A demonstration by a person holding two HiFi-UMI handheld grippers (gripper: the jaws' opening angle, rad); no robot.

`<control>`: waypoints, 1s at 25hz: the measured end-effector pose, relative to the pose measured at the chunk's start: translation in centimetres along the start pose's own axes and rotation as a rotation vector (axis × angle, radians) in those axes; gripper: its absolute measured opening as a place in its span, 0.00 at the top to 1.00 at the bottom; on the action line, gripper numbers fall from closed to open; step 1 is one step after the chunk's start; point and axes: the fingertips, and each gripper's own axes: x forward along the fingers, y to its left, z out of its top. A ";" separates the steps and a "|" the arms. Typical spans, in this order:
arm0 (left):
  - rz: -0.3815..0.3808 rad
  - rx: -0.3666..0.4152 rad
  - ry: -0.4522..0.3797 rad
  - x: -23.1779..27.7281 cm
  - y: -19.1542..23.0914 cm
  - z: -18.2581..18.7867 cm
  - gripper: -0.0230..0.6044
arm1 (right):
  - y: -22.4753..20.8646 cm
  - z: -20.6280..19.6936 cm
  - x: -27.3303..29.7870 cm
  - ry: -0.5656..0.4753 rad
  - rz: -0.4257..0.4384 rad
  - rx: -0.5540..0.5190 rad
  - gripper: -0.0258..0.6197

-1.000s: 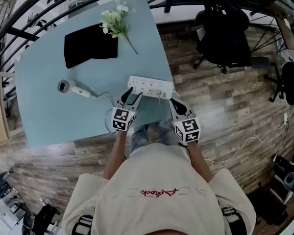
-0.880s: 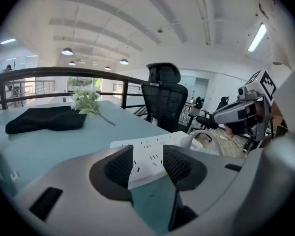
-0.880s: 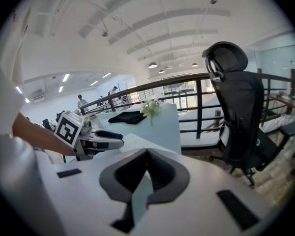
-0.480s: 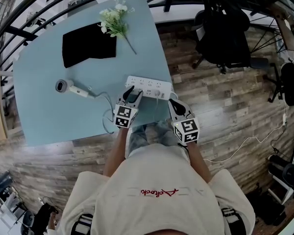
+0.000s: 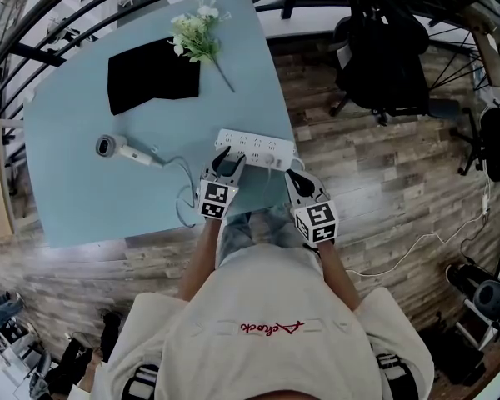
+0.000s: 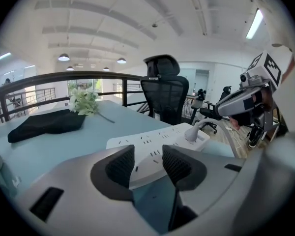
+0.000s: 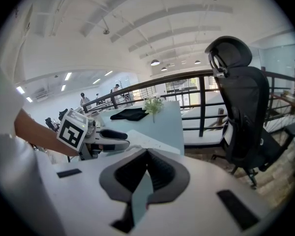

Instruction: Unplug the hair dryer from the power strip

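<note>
You face a smooth, matt pale-blue table [image 5: 75,190] on a grained wooden plank floor [image 5: 375,190]. The power strip [image 5: 256,147] is glossy white plastic, the black cloth [image 5: 150,77] soft and matt. Your left gripper's [image 6: 148,157] pads [image 6: 122,166] look dark and ribbed, perhaps rubber.

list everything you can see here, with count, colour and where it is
rectangular multi-socket power strip: one, white, near edge of the table
plug with cord: one, white, seated in the strip's right end
handheld hair dryer: one, grey-white, lying left of the strip
folded cloth: one, black, far side of the table
flower sprig: one, white and green, beside the cloth
flat-topped table: one, pale blue
mesh office chair: one, black, right of the table
left tongs: one, grey, open, at the strip's near edge
right tongs: one, grey, shut, empty, right of the strip
</note>
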 end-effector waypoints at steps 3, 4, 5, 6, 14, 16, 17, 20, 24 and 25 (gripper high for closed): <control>-0.001 -0.002 0.001 0.1 0.0 0.1 0.69 | 0.1 -0.1 0.1 -0.006 0.012 -0.012 0.93; -0.001 -0.002 0.001 0.1 0.0 0.1 0.69 | 0.3 -0.1 0.2 -0.008 0.022 -0.019 0.93; 0.000 -0.002 0.002 0.1 0.1 0.2 0.69 | 0.4 -0.2 0.3 -0.007 0.034 -0.028 0.93; 0.001 -0.003 0.002 0.1 0.1 0.2 0.69 | 0.6 -0.4 0.4 -0.002 0.043 -0.040 0.91; 0.002 -0.007 0.002 0.1 0.0 0.2 0.69 | 1.0 -2.2 0.6 0.048 0.068 -0.089 0.69; 0.003 -0.007 0.002 0.1 0.0 0.1 0.69 | 1.0 -2.4 0.6 0.047 0.069 -0.090 0.68; 0.003 -0.007 0.002 0.1 0.1 0.1 0.69 | 0.9 -2.5 0.7 0.049 0.068 -0.092 0.68; 0.003 -0.010 0.003 0.1 0.1 0.1 0.69 | 0.6 -2.8 0.8 0.063 0.061 -0.098 0.69; 0.005 -0.012 0.002 0.1 0.2 0.2 0.69 | 0.4 -2.6 1.1 0.065 0.060 -0.091 0.69; 0.004 -0.013 0.002 0.1 0.2 0.2 0.69 | 0.4 -2.5 1.2 0.063 0.059 -0.090 0.69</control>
